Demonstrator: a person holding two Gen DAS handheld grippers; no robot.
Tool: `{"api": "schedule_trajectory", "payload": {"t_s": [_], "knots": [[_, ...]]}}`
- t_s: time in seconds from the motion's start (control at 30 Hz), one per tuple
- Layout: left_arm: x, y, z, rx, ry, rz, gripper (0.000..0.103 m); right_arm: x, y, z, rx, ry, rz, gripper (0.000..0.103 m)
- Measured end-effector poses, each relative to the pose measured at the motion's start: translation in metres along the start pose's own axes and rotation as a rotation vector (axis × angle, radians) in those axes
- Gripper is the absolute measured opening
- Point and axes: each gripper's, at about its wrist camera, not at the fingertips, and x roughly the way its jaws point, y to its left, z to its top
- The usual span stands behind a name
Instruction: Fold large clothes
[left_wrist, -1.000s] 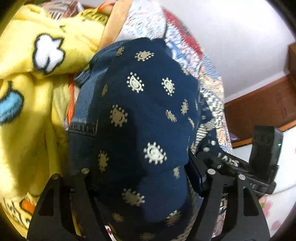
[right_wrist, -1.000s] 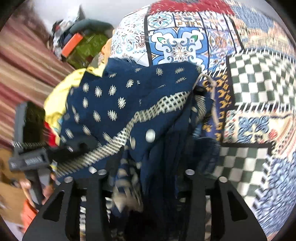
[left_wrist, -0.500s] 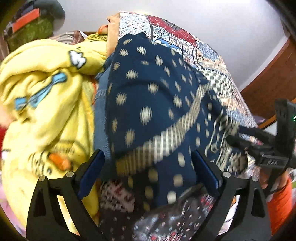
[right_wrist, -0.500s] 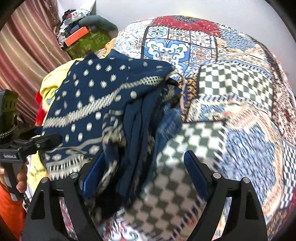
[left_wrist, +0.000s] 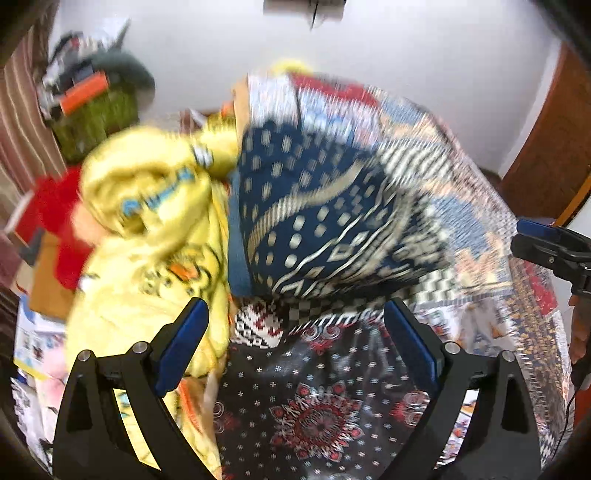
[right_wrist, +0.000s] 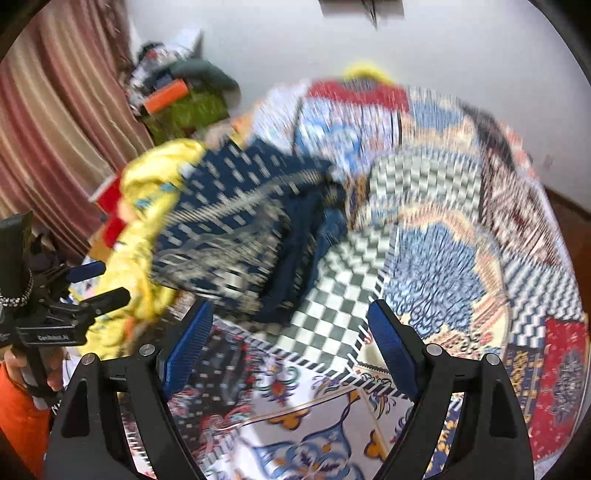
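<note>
**Folded navy garment on patchwork bedspread, both grippers empty**

Left wrist view:
- Left gripper (left_wrist: 295, 332): black two-finger tool with blue pads, jaws spread wide, nothing between them. The jaws have just been opening.
- Navy-blue printed garment with cream dots and zigzag bands (left_wrist: 325, 221): lies in a folded bundle just ahead of the fingertips, clear of both pads, resting on the bedspread.
- Patchwork bedspread of checked, floral and tile-pattern squares (left_wrist: 472, 206): runs under the tool and away ahead and to its right; a dark panel with red medallions sits directly between the fingers.
- Yellow fleece blanket with cartoon print (left_wrist: 147, 236): heaped ahead and to the left of the tool, touching the garment's left edge.
- Right gripper (left_wrist: 554, 251): seen in part at the far right edge, blue pad showing.
- Picture blurred; fine folds cannot be told.

Right wrist view:
- Right gripper (right_wrist: 291, 339): same make, jaws wide apart and empty over a green-and-white checked square. The jaws have just been opening.
- Navy garment (right_wrist: 240, 229): ahead and left of the fingertips, apart from them.
- Yellow blanket (right_wrist: 147, 206): beyond the garment, further left.
- Left gripper (right_wrist: 94, 282): at the left edge, held in a hand (right_wrist: 37, 369) with an orange sleeve.
- Striped pink curtain (right_wrist: 62, 122): far left background.
</note>
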Motion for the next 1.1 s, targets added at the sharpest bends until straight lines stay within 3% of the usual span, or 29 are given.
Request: {"api": "schedule_trajectory", "payload": {"t_s": [0.27, 0.4, 0.6, 0.77, 0.9, 1.1], "knots": [[-0.142, -0.037, 0.003, 0.041, -0.351, 0.012, 0.096, -0.125, 0.054, -0.004, -0.086, -0.322, 0.036, 0.084], [-0.209, -0.060, -0.015, 0.065, -0.535, 0.018, 0.096, -0.181, 0.075, -0.017, -0.110, -0.484, 0.049, 0.084], [-0.268, -0.087, -0.052, 0.066, -0.731, 0.057, 0.096, -0.234, 0.099, -0.047, -0.128, -0.643, 0.057, 0.084], [-0.284, -0.100, -0.078, 0.053, -0.794, 0.086, 0.096, -0.249, 0.114, -0.071, -0.137, -0.718, 0.030, 0.084], [-0.282, -0.101, -0.089, 0.034, -0.785, 0.078, 0.102, -0.248, 0.115, -0.080, -0.113, -0.724, 0.015, 0.084], [-0.279, -0.101, -0.097, 0.028, -0.768, 0.075, 0.102, -0.245, 0.110, -0.087, -0.070, -0.719, -0.039, 0.101]]}}
